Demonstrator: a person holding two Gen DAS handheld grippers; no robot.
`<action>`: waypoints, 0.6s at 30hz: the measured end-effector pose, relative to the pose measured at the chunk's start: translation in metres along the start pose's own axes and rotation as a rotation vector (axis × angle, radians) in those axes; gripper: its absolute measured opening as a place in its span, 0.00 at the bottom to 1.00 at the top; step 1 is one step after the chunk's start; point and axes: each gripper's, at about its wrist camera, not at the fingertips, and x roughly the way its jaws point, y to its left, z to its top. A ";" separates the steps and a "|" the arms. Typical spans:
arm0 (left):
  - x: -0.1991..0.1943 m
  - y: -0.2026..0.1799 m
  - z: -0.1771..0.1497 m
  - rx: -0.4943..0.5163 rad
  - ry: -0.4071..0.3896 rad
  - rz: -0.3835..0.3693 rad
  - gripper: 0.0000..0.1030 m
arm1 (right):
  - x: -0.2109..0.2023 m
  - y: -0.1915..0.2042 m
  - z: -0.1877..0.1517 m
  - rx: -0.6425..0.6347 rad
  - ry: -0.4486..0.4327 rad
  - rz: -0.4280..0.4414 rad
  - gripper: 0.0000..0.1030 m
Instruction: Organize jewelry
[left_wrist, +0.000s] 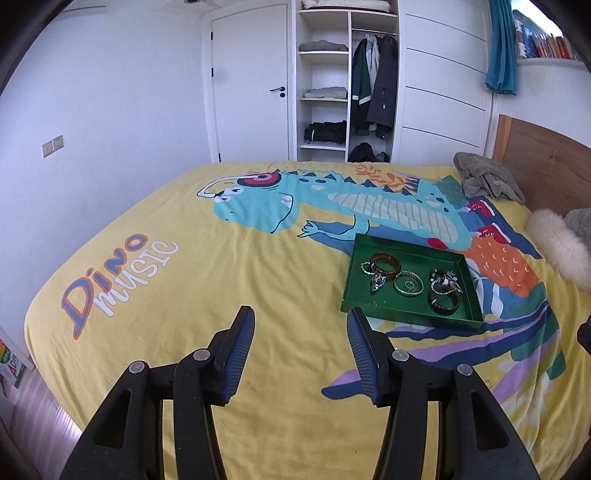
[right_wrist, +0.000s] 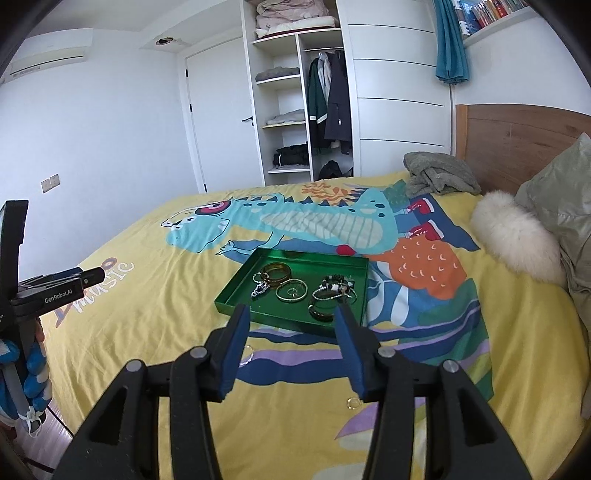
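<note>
Jewelry sits in a green tray (right_wrist: 236, 291) on the bed (left_wrist: 184, 295), on the yellow dino cover, near the pillow end. In the tray: a brown bangle (right_wrist: 276, 272) at the back, a thin gold hoop (right_wrist: 291, 290) in the middle, a dark bangle (right_wrist: 320, 312) at the front, a beaded bracelet (right_wrist: 338, 283) on the right & a silver chain bit (right_wrist: 260, 288) on the left. They lie loose and bunched, some touching, so the sorting job looks not done yet.

2 small rings are still on the cover, outside the tray: a clear one (right_wrist: 247, 356) just by the right gripper's left finger, and a gold ring (right_wrist: 352, 403) low down near its right finger. I think those need to go in the tray w/ the rest.

The left gripper (left_wrist: 301, 350) has its fingers about half apart, nothing between them. It hangs over bare cover, left of the tray. The right gripper (right_wrist: 291, 350) is also about half apart and holds nothing. It points at the tray's front edge, prob. so it can reach the pieces or the loose rings next.

The tray has a low wall, good for keeping small things from rolling off the soft bed.
</note>
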 end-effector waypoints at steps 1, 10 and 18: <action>-0.004 0.002 -0.005 -0.004 0.000 0.000 0.51 | -0.006 0.001 -0.004 0.000 -0.002 0.000 0.49; -0.040 0.012 -0.035 -0.039 -0.013 -0.005 0.53 | -0.048 0.010 -0.031 -0.028 -0.011 0.005 0.53; -0.064 0.012 -0.049 -0.044 -0.037 -0.015 0.55 | -0.083 0.007 -0.043 -0.036 -0.045 0.001 0.53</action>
